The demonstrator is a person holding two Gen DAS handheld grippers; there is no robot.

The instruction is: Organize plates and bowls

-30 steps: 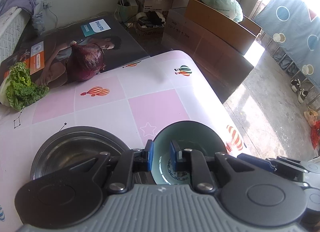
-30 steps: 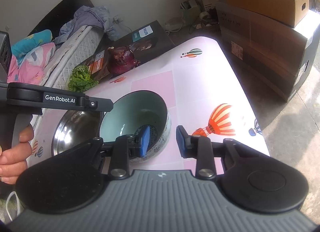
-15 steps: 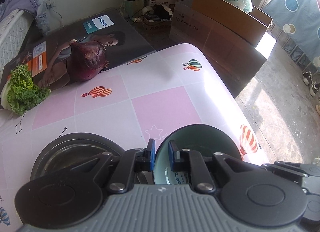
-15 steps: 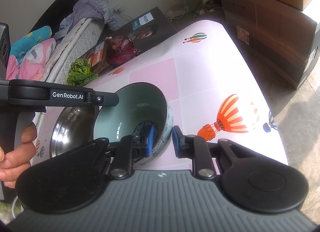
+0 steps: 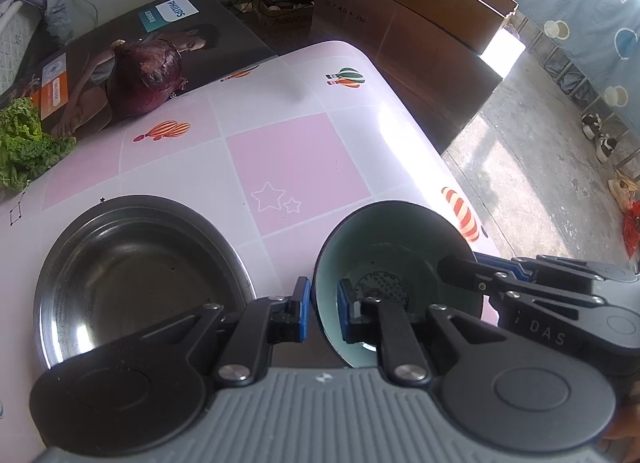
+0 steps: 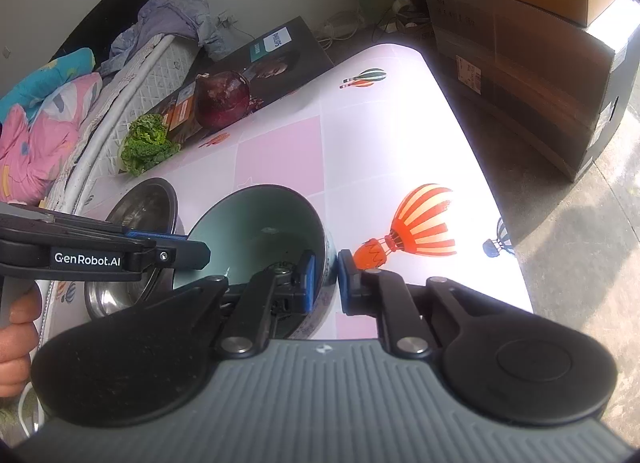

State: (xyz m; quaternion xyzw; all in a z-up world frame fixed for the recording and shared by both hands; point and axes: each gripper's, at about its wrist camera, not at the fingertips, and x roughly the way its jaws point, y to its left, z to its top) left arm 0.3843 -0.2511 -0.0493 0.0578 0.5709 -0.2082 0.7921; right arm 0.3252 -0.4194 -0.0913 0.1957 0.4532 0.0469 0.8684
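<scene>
Left gripper [image 5: 323,305]: pinched shut on the near-left rim of the green bowl [image 5: 394,251]
Right gripper [image 6: 326,277]: clamped on the same bowl's right rim, one pad inside, one outside
Bowl: held between both, tilted, over the pink checked tabletop [image 5: 288,155]
Steel bowl [image 5: 136,275]: just beside it, on the left
Background stuff: red onion [image 5: 146,81] and lettuce [image 5: 24,143] sat far back

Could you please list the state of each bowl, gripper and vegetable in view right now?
Green bowl: upright, empty, gripped at opposite sides of its rim.
Steel bowl: upright on the table, empty, untouched.
Left gripper: shut on the green bowl's rim.
Right gripper: shut on the green bowl's rim.
Red cabbage: whole, resting on the Philips box.
Lettuce: lying at the table's edge.
</scene>
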